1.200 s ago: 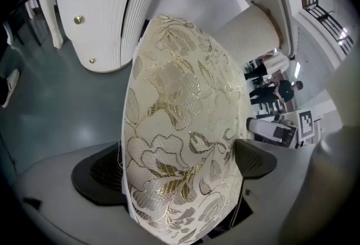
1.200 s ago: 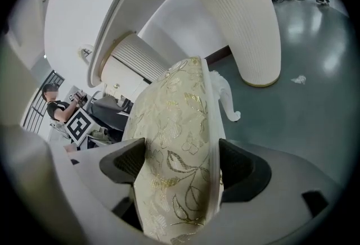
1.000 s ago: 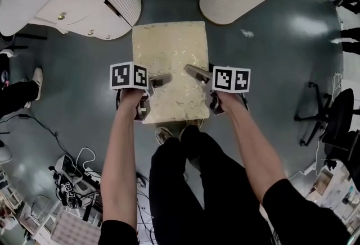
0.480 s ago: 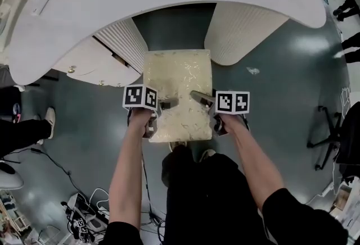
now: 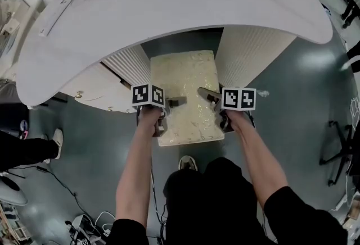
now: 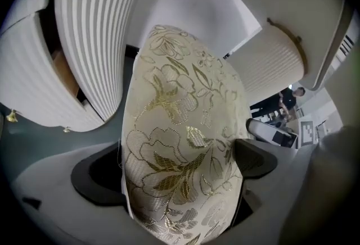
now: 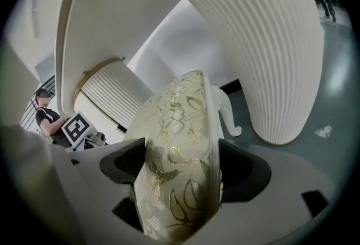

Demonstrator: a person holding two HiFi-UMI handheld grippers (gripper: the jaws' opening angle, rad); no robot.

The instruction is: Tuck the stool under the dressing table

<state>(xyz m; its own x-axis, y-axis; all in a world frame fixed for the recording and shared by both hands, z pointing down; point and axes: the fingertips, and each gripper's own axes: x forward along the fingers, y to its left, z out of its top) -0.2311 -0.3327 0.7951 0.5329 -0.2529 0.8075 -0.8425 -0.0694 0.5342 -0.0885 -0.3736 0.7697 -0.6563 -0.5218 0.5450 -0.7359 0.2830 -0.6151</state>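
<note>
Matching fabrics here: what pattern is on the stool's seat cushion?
The stool seat is cream fabric with a gold floral brocade pattern, clearest in the left gripper view.

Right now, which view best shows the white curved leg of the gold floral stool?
The right gripper view: the white curved leg shows plainly under the gold floral seat, near the ribbed white pedestal. The head view and left gripper view show only the seat's top, no leg.

The table [image 5: 169, 8] spans the upper frame. In the centre, the stool [image 5: 185, 86] stands between the left pedestal [image 5: 126, 64] and the right pedestal [image 5: 250, 55]. My left gripper [image 5: 169, 104] clamps its left edge and my right gripper [image 5: 209, 96] its right edge. My shoe [image 5: 187, 163] is just below the stool.
</note>
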